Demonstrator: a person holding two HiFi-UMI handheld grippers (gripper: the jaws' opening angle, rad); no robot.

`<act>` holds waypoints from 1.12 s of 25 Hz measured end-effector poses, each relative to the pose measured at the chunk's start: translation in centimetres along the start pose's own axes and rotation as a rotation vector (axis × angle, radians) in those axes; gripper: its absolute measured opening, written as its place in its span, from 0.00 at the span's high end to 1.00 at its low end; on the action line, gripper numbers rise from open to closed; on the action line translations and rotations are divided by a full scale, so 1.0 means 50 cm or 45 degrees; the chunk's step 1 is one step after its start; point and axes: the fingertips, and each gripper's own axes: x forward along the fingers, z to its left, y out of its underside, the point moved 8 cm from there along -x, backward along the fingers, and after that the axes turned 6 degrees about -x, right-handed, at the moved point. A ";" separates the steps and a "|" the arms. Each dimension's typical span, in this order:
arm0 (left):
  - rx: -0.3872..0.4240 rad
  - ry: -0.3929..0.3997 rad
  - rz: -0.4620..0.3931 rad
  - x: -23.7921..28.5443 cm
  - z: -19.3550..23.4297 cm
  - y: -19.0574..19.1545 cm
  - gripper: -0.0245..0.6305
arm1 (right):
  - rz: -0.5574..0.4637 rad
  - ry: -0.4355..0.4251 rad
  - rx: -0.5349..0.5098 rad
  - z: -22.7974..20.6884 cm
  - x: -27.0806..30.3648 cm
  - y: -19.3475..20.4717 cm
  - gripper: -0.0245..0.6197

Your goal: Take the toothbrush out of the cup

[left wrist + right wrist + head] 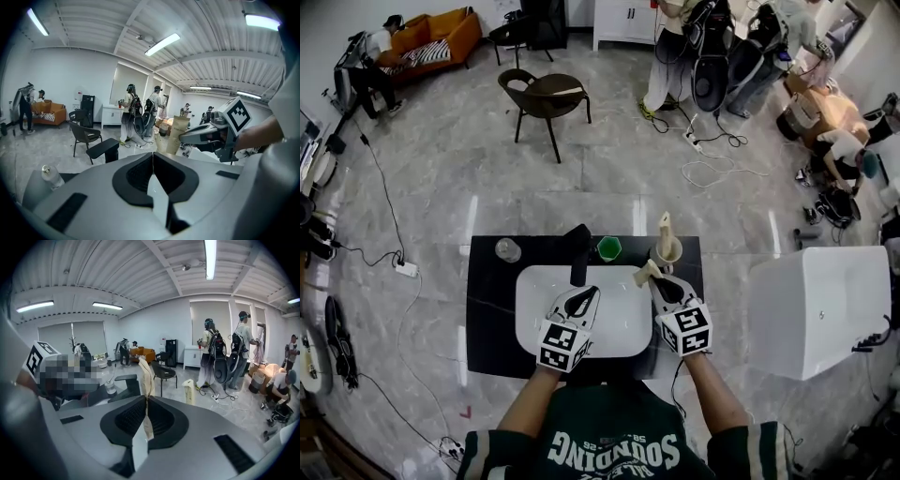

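Observation:
A beige paper-wrapped toothbrush (144,376) stands up between the jaws of my right gripper (146,399), which is shut on it. In the head view this toothbrush (648,273) pokes out of the right gripper (656,279) just left of the beige cup (667,254). A second wrapped toothbrush (665,228) stands upright in that cup. My left gripper (585,294) hovers over the white sink (534,291); in the left gripper view its jaws (152,157) meet with nothing between them.
A black faucet (578,251), a green cup (608,247) and a clear glass (507,249) stand along the back of the black counter (487,309). A white cabinet (816,309) is at the right. A chair (546,97) and several people are farther back.

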 end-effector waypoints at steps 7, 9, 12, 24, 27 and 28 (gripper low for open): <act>0.008 0.019 0.009 0.012 -0.011 0.002 0.94 | 0.119 -0.081 0.058 -0.011 -0.016 0.062 0.89; 0.012 0.025 0.010 0.017 -0.016 0.004 0.94 | 0.153 -0.111 0.068 -0.014 -0.018 0.076 0.89; 0.014 0.032 0.017 0.022 -0.024 0.006 0.94 | 0.211 -0.167 0.093 -0.021 -0.024 0.096 0.89; 0.012 0.050 0.031 0.036 -0.039 0.017 0.94 | 0.463 -0.349 0.170 -0.026 -0.051 0.192 0.89; 0.013 0.053 0.036 0.038 -0.041 0.020 0.94 | 0.515 -0.373 0.196 -0.027 -0.054 0.213 0.89; 0.013 0.053 0.039 0.038 -0.041 0.021 0.94 | 0.536 -0.379 0.198 -0.028 -0.055 0.219 0.89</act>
